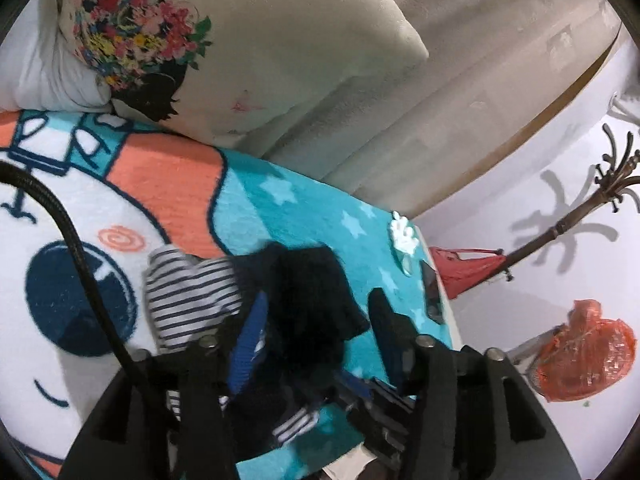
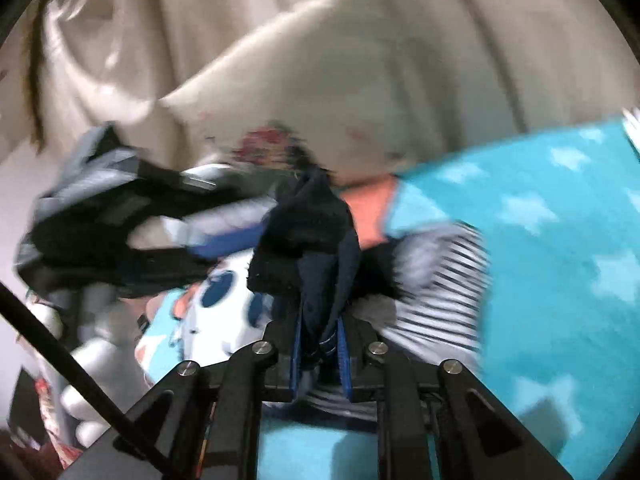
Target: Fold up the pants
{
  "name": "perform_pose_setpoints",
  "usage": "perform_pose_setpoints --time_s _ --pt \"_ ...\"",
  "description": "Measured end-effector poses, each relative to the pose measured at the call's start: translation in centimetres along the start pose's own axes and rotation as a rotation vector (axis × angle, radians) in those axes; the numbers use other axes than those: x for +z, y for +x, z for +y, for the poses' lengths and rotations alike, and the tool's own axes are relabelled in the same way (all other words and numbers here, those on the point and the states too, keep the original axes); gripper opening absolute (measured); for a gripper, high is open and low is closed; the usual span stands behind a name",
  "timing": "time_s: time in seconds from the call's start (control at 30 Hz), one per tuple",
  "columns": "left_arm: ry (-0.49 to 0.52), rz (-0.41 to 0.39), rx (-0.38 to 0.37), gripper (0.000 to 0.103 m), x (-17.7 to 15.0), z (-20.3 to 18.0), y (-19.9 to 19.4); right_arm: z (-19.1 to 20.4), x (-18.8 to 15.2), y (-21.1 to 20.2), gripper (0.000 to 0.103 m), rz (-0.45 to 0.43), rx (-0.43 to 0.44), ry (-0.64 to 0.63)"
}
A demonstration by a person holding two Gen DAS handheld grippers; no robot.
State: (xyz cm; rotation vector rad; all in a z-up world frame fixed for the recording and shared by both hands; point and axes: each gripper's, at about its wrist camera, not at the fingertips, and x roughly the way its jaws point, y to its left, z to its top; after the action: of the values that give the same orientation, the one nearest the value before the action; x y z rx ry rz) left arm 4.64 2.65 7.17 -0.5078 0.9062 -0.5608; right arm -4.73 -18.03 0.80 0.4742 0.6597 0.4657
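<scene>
My right gripper (image 2: 320, 350) pinches a bunched fold of the dark navy pants (image 2: 310, 220) between nearly closed fingers (image 2: 344, 354). My left gripper (image 1: 316, 320) stands half open around the same cloth; whether it grips, I cannot tell. The pants lie on the turquoise blanket (image 1: 288, 200), pillow (image 1: 280, 60) beyond.

Both our grippers are the same build: matte black linkage arms with round silver screw heads at the pivots, and blue pads lining the inner faces of the fingers. On the left gripper (image 1: 316, 312) a black braided cable (image 1: 86, 276) loops in from the left edge, and the right gripper (image 2: 322, 354) has a smooth black cable (image 2: 68, 372) cutting across its near left corner. We've got white gloves on, one glove (image 2: 86, 390) showing at the near left.
</scene>
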Motion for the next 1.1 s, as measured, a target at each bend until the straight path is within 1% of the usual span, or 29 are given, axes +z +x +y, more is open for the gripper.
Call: perform_pose_setpoints --time_s 0.07,0.13,0.2,0.3,0.4,0.47,0.5,0.53,0.57,0.6,0.67,0.7,0.73,0.77,0.83,0.87,0.93,1.0,1.1 --pt "0.005 -0.024 0.049 0.055 -0.4 0.3 -0.7 -2.1 0.0 -0.3 0.02 0.008 -0.04 0.04" --pt "-0.002 -0.04 0.115 0.056 -0.8 1.1 -1.2 -3.5 0.7 -1.5 0.02 -0.035 -0.061 0.069" --pt "-0.03 -0.049 0.16 0.056 -1.0 2.3 -1.8 -3.6 1.7 -2.8 0.02 -0.086 -0.06 0.068" --pt "-0.068 -0.044 0.186 0.056 -1.4 3.6 -2.0 -2.4 3.8 -3.5 0.02 -0.131 -0.03 0.027" --pt "-0.076 -0.036 0.217 0.056 -2.1 3.9 -1.8 -1.0 4.9 -3.0 0.02 -0.131 0.028 0.004" --pt "-0.071 -0.029 0.234 0.056 -2.5 3.8 -1.3 0.0 5.0 -2.5 0.02 -0.101 0.083 -0.015" --pt "-0.07 -0.026 0.234 0.056 -2.6 3.9 -1.3 0.1 5.0 -1.6 0.024 -0.073 0.097 -0.018" --pt "-0.071 -0.022 0.232 0.057 -2.7 3.9 -1.2 0.0 4.8 -0.5 0.031 -0.037 0.087 -0.008" --pt "-0.074 -0.019 0.227 0.057 -2.8 4.0 -1.4 -0.5 4.5 0.4 0.035 -0.007 0.062 0.01" --pt "-0.078 -0.019 0.221 0.058 -2.8 4.1 -1.4 -1.5 4.0 1.8 0.037 0.04 0.012 0.038" --pt "-0.089 -0.027 0.207 0.065 -2.8 4.5 -1.6 -2.5 3.0 3.0 0.037 0.09 -0.053 0.054" --pt "-0.098 -0.031 0.197 0.068 -2.7 4.7 -1.6 -2.7 2.8 2.6 0.037 0.07 -0.04 0.057" --pt "-0.108 -0.034 0.185 0.071 -2.6 4.9 -1.6 -2.7 2.8 1.9 0.04 0.058 -0.038 0.057" --pt "-0.122 -0.034 0.169 0.072 -2.4 5.2 -1.5 -2.4 3.1 1.3 0.044 0.053 -0.04 0.053" --pt "-0.151 -0.022 0.13 0.074 -2.0 5.9 -0.8 -1.9 3.6 0.0 0.073 0.013 -0.035 0.028" --pt "-0.16 -0.013 0.116 0.074 -2.0 6.1 -0.4 -1.9 3.8 -0.5 0.076 -0.005 -0.05 0.017" --pt "-0.166 0.011 0.088 0.08 -1.9 6.5 0.7 -2.6 4.2 -0.5 0.078 -0.01 -0.073 0.029" --pt "-0.166 0.046 0.051 0.083 -2.1 6.6 2.1 -3.9 4.4 0.7 0.078 0.031 -0.061 0.083" --pt "-0.148 0.101 0.026 0.086 -2.6 6.3 4.1 -6.2 4.4 2.9 0.078 0.12 -0.013 0.179"
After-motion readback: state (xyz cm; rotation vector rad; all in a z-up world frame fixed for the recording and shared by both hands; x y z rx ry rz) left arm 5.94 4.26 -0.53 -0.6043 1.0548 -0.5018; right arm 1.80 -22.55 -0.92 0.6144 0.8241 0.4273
